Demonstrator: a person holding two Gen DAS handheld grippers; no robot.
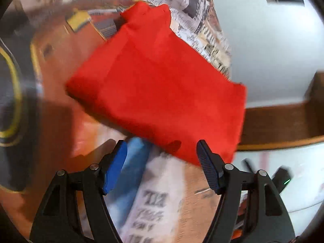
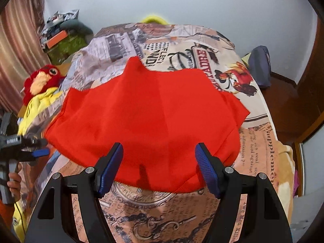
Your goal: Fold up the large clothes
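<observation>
The red garment (image 2: pixel 145 119) lies spread across the middle of the right wrist view, on a bed covered by a newspaper-print bedspread (image 2: pixel 182 46); its outline looks already doubled over into a broad, roughly rectangular slab with a straight crease running down its centre, so the folding seems partly done and a further fold is likely in hand. In the left wrist view, which is blurred, the same red cloth (image 1: pixel 160 85) fills the centre, lying slantwise from upper left to lower right. The right gripper (image 2: pixel 159 169) sits at the bottom of its frame with its jaws standing wide apart and nothing between them; the near hem of the garment shows just beyond the blue fingertips (image 2: pixel 110 170), and contact cannot be confirmed. The left gripper (image 1: pixel 162 165) is likewise parted wide and empty, its tips near the lower edge of the cloth; it also appears at the left edge of the right wrist view (image 2: pixel 38 152), held by a hand (image 2: pixel 14 184) beside the garment's left border. The next move probably calls for each gripper to close on a near corner or edge, pinching all the layers together, then lift and carry that edge over evenly so the stack does not slide apart.
</observation>
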